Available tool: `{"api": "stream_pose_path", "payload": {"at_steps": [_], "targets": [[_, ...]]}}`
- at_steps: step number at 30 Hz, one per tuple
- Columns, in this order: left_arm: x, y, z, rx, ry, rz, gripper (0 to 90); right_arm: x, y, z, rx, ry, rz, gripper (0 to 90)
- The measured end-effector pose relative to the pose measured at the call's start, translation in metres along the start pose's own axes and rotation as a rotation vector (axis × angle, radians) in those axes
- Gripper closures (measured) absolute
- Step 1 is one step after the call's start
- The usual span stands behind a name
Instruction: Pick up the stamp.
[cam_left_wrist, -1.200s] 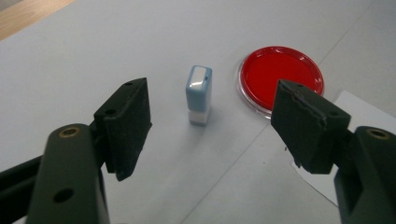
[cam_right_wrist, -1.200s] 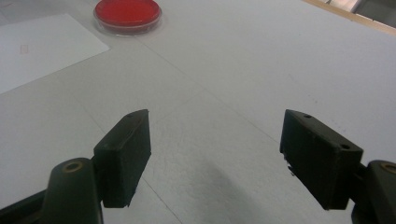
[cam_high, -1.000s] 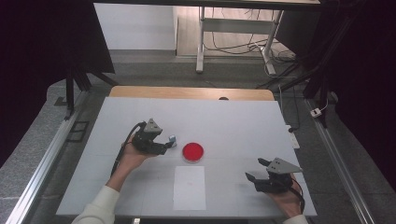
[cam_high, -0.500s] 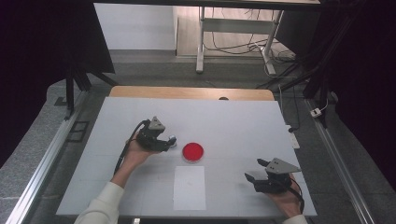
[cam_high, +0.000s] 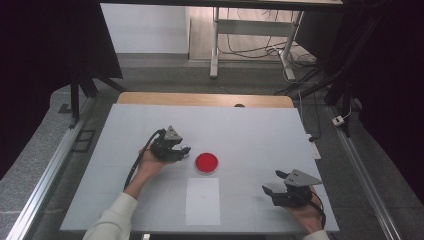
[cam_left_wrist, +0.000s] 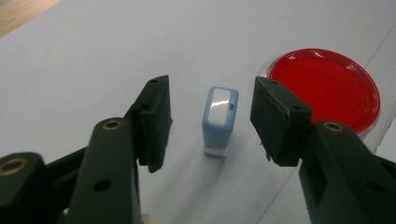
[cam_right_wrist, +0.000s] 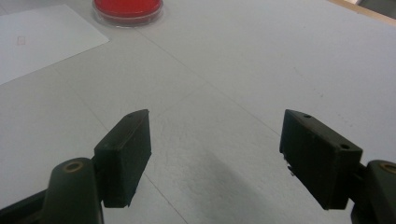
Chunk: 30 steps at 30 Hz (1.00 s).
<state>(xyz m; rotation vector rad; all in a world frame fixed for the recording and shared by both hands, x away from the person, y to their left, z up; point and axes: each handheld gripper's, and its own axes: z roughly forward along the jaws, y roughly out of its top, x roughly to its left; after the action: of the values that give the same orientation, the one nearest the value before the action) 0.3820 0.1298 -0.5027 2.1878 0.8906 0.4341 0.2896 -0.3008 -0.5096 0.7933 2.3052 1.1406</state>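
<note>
While spread wide over the white table (cam_high: 260, 130), left gripper (cam_left_wrist: 210, 116) straddles small blue stamp (cam_left_wrist: 220, 119), upright between untouching jaws, red ink pad (cam_left_wrist: 329, 88) just beside. Right gripper (cam_high: 280, 184), likewise spread and empty, sits well apart. Looks set to close.

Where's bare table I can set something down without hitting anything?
Widest free patch: the far half of the table, beyond the red dish. Also free: between the white sheet and the right gripper. Crowded: the left gripper, open around the small blue stamp, beside the dish.
</note>
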Motion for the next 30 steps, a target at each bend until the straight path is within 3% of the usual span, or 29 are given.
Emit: {"api": "stream_pose_path", "payload": {"at_steps": [6, 20, 30], "targets": [[0.0019, -0.0018, 0.0035, 0.002, -0.012, -0.007, 57.3, 0.0000, -0.0005, 0.0000, -0.003, -0.001, 0.001, 24.5], [0.0008, -0.0039, 0.0069, 0.013, -0.031, 0.022, 74.8, 0.0002, -0.0008, -0.0007, -0.001, -0.008, -0.009, 25.0], [0.0009, -0.0042, 0.0059, 0.014, -0.034, 0.028, 75.6, 0.0003, -0.0009, -0.0008, -0.001, -0.009, -0.010, 25.0]]}}
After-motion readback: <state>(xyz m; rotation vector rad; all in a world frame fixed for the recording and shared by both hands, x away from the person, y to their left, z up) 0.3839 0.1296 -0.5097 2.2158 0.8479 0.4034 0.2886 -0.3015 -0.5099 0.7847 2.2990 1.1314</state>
